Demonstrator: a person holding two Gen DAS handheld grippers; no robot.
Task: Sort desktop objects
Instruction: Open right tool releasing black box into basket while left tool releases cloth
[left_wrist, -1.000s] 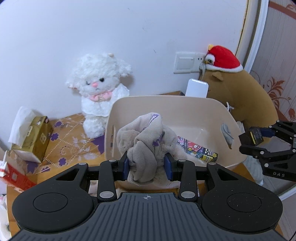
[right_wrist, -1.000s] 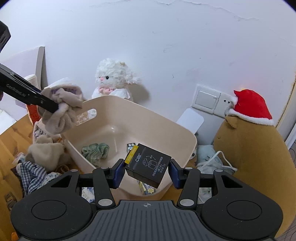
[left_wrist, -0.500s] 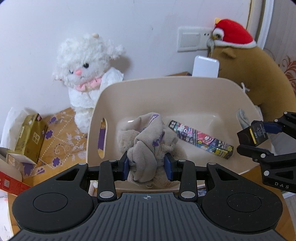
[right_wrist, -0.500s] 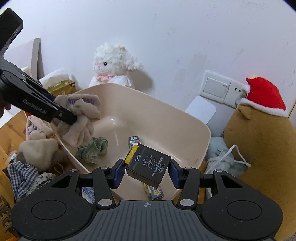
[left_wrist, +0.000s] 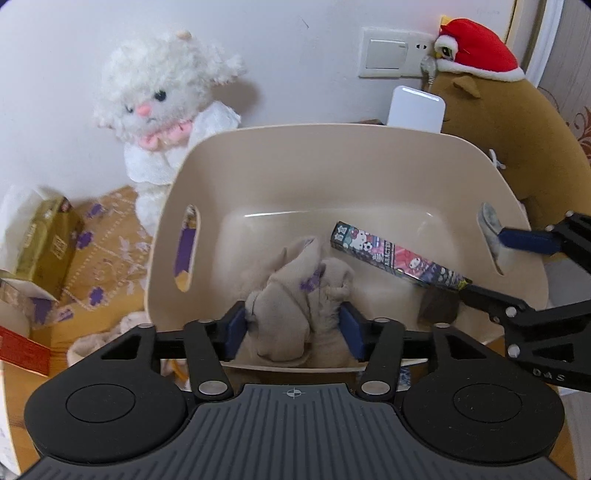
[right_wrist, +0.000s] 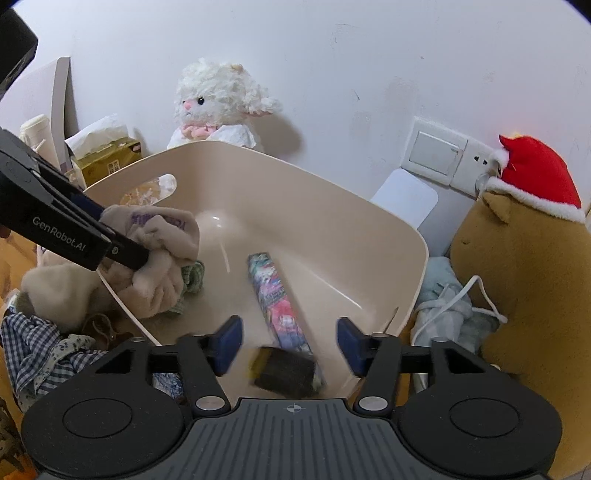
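Note:
A beige bin (left_wrist: 314, 127) stands in front of me and holds a long patterned box (left_wrist: 399, 260). My left gripper (left_wrist: 293, 328) hangs over the bin's near edge, its jaws opening. A beige cloth (left_wrist: 295, 295) sags loosely between its blue pads. Seen from the right wrist view, that cloth (right_wrist: 162, 251) bunches at the left gripper's finger (right_wrist: 122, 251) above a green cloth (right_wrist: 194, 277). My right gripper (right_wrist: 290, 341) is open and opening over the bin (right_wrist: 295, 173). A blurred black box (right_wrist: 286, 373) drops free below its pads, beside the patterned box (right_wrist: 277, 299).
A white plush lamb (left_wrist: 166, 96) and a brown plush with a red hat (left_wrist: 498, 110) stand against the wall behind the bin. A gold tissue box (left_wrist: 48, 236) sits at the left. Loose clothes (right_wrist: 48, 332) lie left of the bin, a white cable (right_wrist: 450, 306) to its right.
Both grippers sank toward the bin and their jaws widened. The black box left the right gripper and dropped into the bin. The cloth slackened in the left gripper.

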